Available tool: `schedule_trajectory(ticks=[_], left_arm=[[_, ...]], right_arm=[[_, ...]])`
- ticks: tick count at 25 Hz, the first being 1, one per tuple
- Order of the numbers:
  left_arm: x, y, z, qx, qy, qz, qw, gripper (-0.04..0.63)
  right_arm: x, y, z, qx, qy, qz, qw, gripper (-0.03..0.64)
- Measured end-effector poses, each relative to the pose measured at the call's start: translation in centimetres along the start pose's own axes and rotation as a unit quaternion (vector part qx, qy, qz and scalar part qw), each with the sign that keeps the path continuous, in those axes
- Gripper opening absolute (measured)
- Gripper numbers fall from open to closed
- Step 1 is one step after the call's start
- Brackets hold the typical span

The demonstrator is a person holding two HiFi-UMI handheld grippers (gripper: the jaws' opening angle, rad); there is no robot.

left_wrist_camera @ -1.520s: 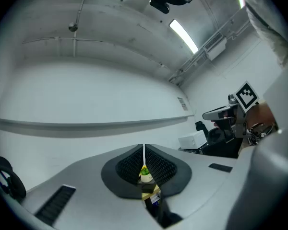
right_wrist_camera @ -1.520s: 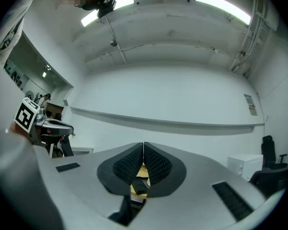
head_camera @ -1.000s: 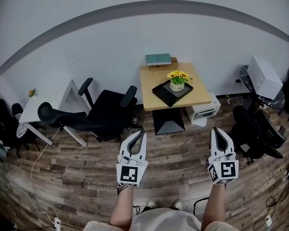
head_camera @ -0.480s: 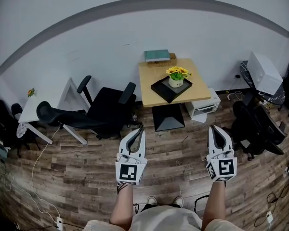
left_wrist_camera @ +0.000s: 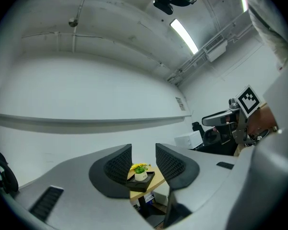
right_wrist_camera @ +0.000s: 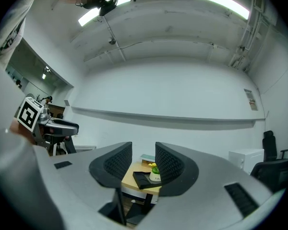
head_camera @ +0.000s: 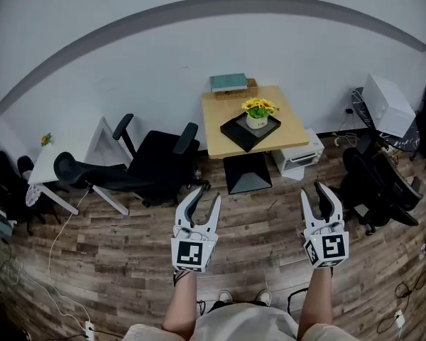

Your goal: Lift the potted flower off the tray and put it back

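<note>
- Standing well back from small light-wood square table (head_camera: 220, 123); nothing within reach yet.
- Spotting small white pot of yellow flowers with green leaves (head_camera: 257, 116), upright on flat black square tray (head_camera: 236, 133). Tray mid-table, turned corner-on.
- Holding left gripper (head_camera: 204, 196) low over wood-plank floor (head_camera: 128, 247), with jaws just opened and now spread. Nothing between pads; only the distant pot framed in the gap in the left gripper view.
- Same for right gripper (head_camera: 314, 192): just opened, spread, empty. Pot and tray visible far off past the jaws.
- Judging step: approach not started, lift and put-back both pending.
- Expect a light load: small pot, blooms possibly artificial.
- Expect a rigid, smooth pot wall, probably slippery and maybe brittle. Moderate squeeze only.
- Grab pot body across its sides, below rim and above tray surface.
- Avoid petals and stems: soft, no real hold, easy to crush.
- Lift straight up and keep upright; likely a bit top-heavy under the flower head.
- Consider pinning tray edge with the other gripper if tray slides; looks light too.
- Mind black swivel office chair (head_camera: 156, 162) left of table and teal book (head_camera: 229, 83) at table's far edge on approach.
</note>
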State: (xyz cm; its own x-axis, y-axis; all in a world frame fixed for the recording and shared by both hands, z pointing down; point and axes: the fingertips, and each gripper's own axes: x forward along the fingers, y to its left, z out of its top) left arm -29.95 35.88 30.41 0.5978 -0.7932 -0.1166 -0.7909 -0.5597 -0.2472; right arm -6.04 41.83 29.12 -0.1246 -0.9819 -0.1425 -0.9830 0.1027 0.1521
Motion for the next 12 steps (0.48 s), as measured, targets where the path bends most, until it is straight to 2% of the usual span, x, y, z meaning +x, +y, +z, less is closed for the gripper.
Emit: schedule_trajectory(ticks=[5, 12], left_arm=[[0.7, -1.3, 0.3, 0.001, -0.010, -0.018, 0.9998, 0.232], [1.8, -3.7, 0.1, 0.004, 0.002, -0.033, 0.9995, 0.239]], right_arm=[[-0.4, -0.1, -0.1, 0.004, -0.006, 0.025, 1.000, 0.231], [-1.0, -1.8, -0.8, 0.007, -0.006, 0.029, 1.000, 0.258]])
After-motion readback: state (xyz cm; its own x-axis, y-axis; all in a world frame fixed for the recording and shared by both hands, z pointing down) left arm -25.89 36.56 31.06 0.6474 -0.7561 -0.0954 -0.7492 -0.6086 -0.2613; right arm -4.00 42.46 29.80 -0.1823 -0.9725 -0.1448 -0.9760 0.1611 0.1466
